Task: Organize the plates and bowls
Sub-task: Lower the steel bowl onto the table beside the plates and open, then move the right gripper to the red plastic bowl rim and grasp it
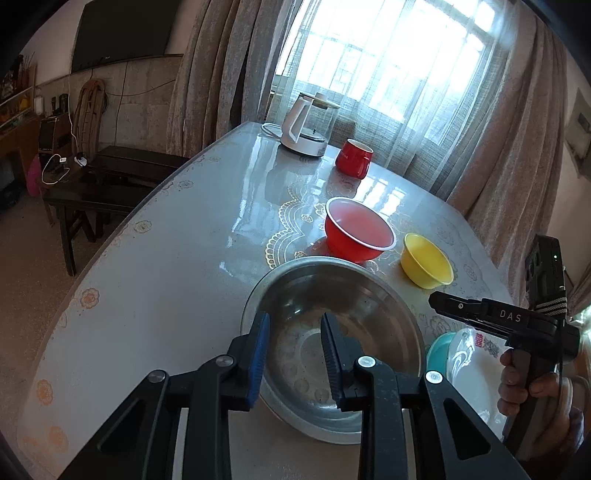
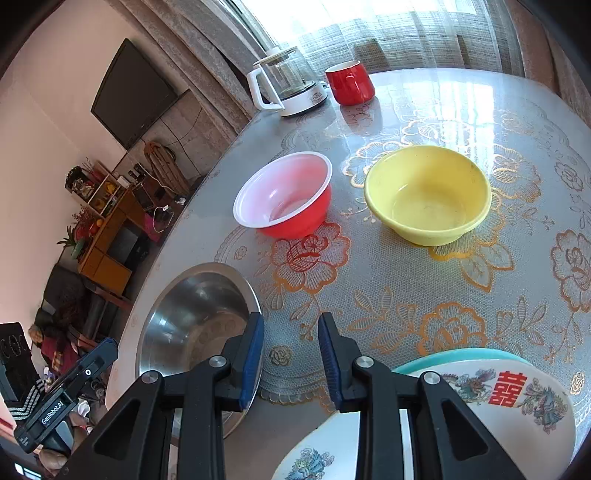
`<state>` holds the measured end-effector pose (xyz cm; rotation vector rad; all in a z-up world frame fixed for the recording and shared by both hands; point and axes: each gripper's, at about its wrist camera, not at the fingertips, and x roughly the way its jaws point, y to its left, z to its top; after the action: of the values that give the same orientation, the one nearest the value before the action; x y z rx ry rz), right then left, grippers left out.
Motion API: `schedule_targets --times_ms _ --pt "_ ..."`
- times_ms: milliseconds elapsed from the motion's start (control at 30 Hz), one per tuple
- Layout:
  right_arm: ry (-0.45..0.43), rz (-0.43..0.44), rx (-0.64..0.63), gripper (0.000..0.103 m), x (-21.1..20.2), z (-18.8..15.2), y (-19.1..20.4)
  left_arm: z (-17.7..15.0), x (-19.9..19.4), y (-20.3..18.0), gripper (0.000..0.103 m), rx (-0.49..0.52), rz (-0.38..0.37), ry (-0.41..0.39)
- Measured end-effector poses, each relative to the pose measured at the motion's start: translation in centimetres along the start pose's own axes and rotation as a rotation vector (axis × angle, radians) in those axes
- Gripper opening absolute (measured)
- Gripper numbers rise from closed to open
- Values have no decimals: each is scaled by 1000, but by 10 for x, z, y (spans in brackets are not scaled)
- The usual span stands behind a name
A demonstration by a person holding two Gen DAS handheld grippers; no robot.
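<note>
Both grippers, left [image 1: 293,350] and right [image 2: 291,350], are held agape (nothing gripped), the steel bowl [image 1: 364,295] lying beneath the left.

free: table left [image 1: 147,295]; blocked ahead: red bowl [image 2: 284,195]; yellow bowl [image 2: 428,195]

We see a bright window [image 1: 388,55] behind sheer netting, heavy beige curtains [image 1: 218,74] on both sides. Dark TV [image 1: 122,33] on a pale wall [image 2: 40,122]. Dark wooden bench [image 1: 107,184] on a speckled floor [image 1: 22,266]. Yellow wooden shelf unit [image 2: 107,236] holds clutter. Daylight glares off the glossy tabletop [image 1: 166,266].
</note>
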<state>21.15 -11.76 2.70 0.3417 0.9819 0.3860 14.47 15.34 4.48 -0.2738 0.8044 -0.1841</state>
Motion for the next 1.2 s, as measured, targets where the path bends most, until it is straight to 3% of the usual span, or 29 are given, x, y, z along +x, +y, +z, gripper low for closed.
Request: schedule_targets --times_ms 333,733,1200 --pt "-15 16 119 30 12 30 -15 44 40 -24 26 2 -73 28" --pt "-51 1 186 30 15 53 -31 66 80 -43 25 31 -80 75" --pt "-3 -25 184 30 58 88 -25 102 146 -39 24 -54 -67 156"
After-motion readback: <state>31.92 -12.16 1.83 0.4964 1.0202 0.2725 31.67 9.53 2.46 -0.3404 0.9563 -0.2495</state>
